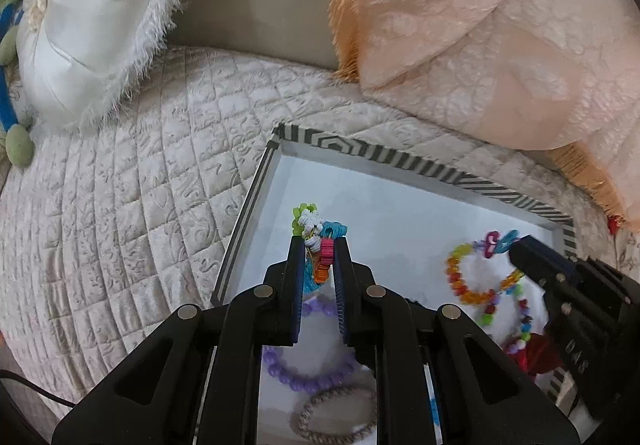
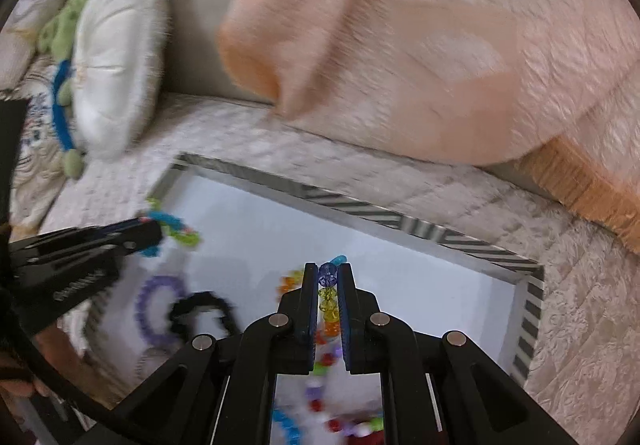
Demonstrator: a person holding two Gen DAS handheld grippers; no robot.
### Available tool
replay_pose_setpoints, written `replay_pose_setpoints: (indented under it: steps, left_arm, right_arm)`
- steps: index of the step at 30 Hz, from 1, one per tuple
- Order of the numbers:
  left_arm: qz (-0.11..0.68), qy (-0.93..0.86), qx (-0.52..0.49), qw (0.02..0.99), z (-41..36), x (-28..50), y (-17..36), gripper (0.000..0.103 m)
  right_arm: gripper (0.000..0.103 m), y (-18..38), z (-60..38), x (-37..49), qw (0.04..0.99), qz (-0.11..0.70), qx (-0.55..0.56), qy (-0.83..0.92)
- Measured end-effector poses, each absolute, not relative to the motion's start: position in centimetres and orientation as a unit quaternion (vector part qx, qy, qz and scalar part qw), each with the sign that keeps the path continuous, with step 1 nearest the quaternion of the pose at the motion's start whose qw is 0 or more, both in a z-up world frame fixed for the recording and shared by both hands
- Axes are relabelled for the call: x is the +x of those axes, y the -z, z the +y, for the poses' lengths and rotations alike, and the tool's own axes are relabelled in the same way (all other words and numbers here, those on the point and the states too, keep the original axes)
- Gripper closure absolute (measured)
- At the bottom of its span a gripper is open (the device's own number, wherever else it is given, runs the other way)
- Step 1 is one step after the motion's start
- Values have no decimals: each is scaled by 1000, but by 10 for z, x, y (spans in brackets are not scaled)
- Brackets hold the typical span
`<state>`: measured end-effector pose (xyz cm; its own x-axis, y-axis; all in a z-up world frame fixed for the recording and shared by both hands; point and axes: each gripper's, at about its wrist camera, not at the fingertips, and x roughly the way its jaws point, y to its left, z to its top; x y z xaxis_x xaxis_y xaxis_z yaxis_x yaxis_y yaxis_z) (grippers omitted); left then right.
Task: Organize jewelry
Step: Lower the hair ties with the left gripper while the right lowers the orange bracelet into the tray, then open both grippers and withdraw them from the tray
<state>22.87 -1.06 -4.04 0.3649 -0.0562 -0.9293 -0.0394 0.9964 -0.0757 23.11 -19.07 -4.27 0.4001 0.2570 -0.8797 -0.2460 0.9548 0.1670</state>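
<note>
Far left, a white fringed cushion (image 1: 92, 25) leaned on the sofa back, a green-and-blue plush toy (image 1: 12, 133) at the edge, both on the quilted sofa cover (image 1: 132, 205). Left tongs (image 1: 319, 245) were clenched on a multicolored coiled-cord bracelet (image 1: 318, 241), lifted over the left part of the striped-rim tray (image 1: 360, 149), probably to carry it clear of the pile for sorting. Below it in the tray lay a purple bead bracelet (image 1: 308, 377) and a braided tan bracelet (image 1: 336, 417); a black scrunchie-like band (image 2: 200, 309) sat beside the purple one, blurred. Further right, right tongs (image 2: 328, 277) were clenched on a strand of clear colored beads (image 2: 329, 301), holding it up so the rest hung down toward the tray; in the left wrist view the loop (image 1: 480, 277) dangled with another mixed-bead strand (image 1: 520, 321), seemingly tangled together, so pulling apart looked like the step in hand. A red item (image 1: 536, 357) lay under them, unclear what. Loose strands below could snag. Peach lace pillows (image 1: 500, 25) crowded the tray's far right side.
</note>
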Motion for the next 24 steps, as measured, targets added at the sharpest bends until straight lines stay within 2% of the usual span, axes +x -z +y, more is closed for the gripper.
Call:
replay_pose_setpoints:
  steps: [5,7,9,10,11,24]
  left_arm:
    - [566,-9,-45,823,-10,231,51,90]
    - [572,-13,-53,819,-8,231,54,84]
    - [573,-15,-54,818,-7,231,54,56]
    - [569,-16,-58,820,-5,230,52,52]
    - [565,-17,-60,823,-4,228,49,51]
    - [507,-13,-17,862,3,161,-17,50]
  right_arm:
    - [95,54,-214,234,839,532,13,-119]
    - [94,55,-218,233,836,537,19,-115]
    - [90,53,-223,229,834,539,27,-116]
    - [83,50,-225,225,835,536,33,-117]
    - [78,47,-227,221,837,533,37,-118]
    - [78,-4,-225,135,857,497,29,-135]
